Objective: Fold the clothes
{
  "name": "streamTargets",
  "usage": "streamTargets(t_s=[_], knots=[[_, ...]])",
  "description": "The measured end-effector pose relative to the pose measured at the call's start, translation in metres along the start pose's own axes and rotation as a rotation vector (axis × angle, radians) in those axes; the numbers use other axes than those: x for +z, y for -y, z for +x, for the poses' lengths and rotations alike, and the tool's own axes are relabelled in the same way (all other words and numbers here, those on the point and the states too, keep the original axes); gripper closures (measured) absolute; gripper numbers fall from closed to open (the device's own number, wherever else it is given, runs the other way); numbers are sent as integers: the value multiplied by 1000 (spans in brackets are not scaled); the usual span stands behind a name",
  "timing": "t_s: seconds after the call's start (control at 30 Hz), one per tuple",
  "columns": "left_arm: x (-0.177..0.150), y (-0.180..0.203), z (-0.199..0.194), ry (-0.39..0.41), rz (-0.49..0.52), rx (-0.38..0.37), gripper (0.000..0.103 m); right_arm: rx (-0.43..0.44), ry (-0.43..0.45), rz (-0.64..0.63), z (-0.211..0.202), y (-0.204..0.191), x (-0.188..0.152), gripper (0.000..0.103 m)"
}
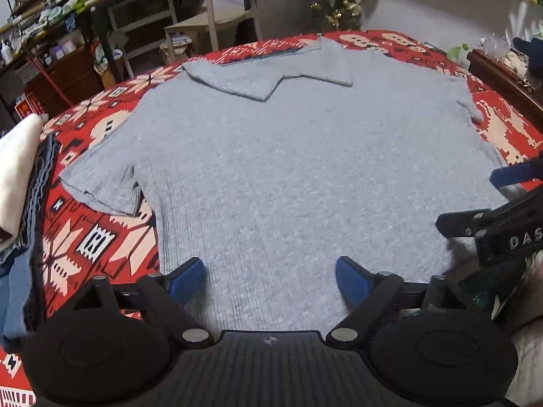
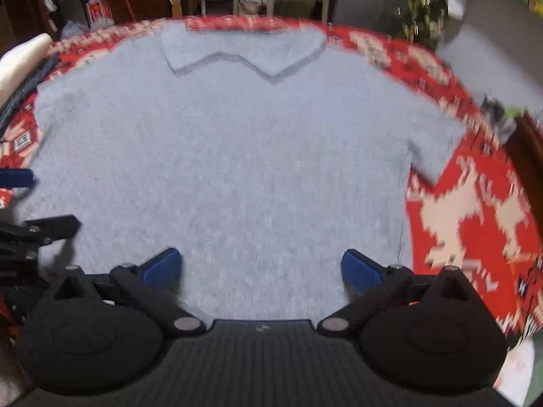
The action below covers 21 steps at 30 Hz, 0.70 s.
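shirt (image 1: pixel 288 169), grey with a collar at 12 o'clock, lies flat on a red patterned cloth (image 1: pixel 101 237). left gripper (image 1: pixel 269 276) and right gripper (image 2: pixel 261 268) hover over its hem at 6 o'clock, jaws spread wide, holding nothing. folded clothes (image 1: pixel 20 203) sit at 9 o'clock.

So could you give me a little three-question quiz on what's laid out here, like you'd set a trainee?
1. True or false: the grey polo shirt lies spread flat on the red patterned cloth.
2. How do the jaws of the left gripper and right gripper stand? A) both open, gripping nothing B) both clamped on fabric C) one open, one shut
3. Fill in: a pile of other clothes sits at the shirt's ____ side in the left wrist view.

Key: 1 true; 2 A; 3 left.
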<state>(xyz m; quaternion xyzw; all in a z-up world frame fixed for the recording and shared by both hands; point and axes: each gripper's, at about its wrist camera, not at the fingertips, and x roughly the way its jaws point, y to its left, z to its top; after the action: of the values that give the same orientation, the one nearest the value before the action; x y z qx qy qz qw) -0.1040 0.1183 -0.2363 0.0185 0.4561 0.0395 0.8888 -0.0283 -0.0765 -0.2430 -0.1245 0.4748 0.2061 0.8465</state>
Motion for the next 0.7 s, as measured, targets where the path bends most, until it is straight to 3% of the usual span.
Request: streamTargets(t_s=[0.1,0.47,0.7], knots=[[0,-5,4,-24,-33,9,0,0,-7,41,1,2,-2,1],[4,-8,8,-65,-72,-10,0,-18,-12,85,1,2,-2,1],[3,-7,7,-47,-59,-14,0,-22,7,89,0,1,-5,1]])
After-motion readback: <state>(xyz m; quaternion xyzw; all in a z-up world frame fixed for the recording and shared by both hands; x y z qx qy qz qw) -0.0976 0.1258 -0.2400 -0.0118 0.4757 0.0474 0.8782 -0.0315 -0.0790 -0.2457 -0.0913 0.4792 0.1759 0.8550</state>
